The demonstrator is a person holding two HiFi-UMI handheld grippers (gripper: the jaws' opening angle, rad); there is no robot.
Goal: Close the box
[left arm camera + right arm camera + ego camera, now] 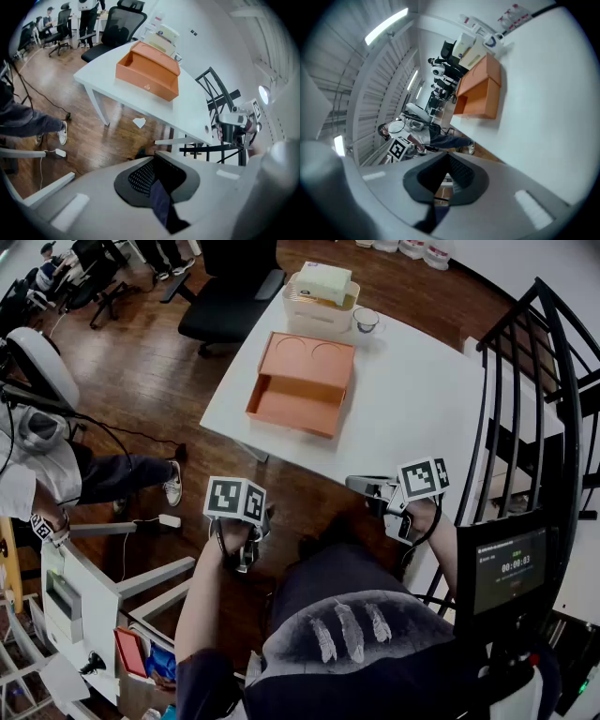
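Wooden flooring (pixel 141 362) runs under a white table (pixel 412 399), and on the table sits the orange box (pixel 300 381), toward its left half. The box is open: its lid is turned back on the far side, with two round marks showing on the lid's inner face, and the shallow body faces the person. From the left gripper view the box (pixel 147 72) shows a small round stud on its front wall.

Just behind the box, at the table's far edge, stands a white basket (pixel 314 310) holding a pale carton, and a clear glass cup (pixel 366 322) stands close beside the basket. A black office chair (pixel 230 296) is drawn up at the far side.

Both claws are off the table, held low over the person's lap and well apart from the box. The left claw (pixel 242 554) points downward; its jaws are pressed together with nothing between them. The right claw (pixel 361 486) lies on its side near the table's near edge, pointing left, its jaws likewise drawn together and empty.

A black railing (pixel 525 381) runs along the right, with a small screen (pixel 509 568) showing a timer below it.
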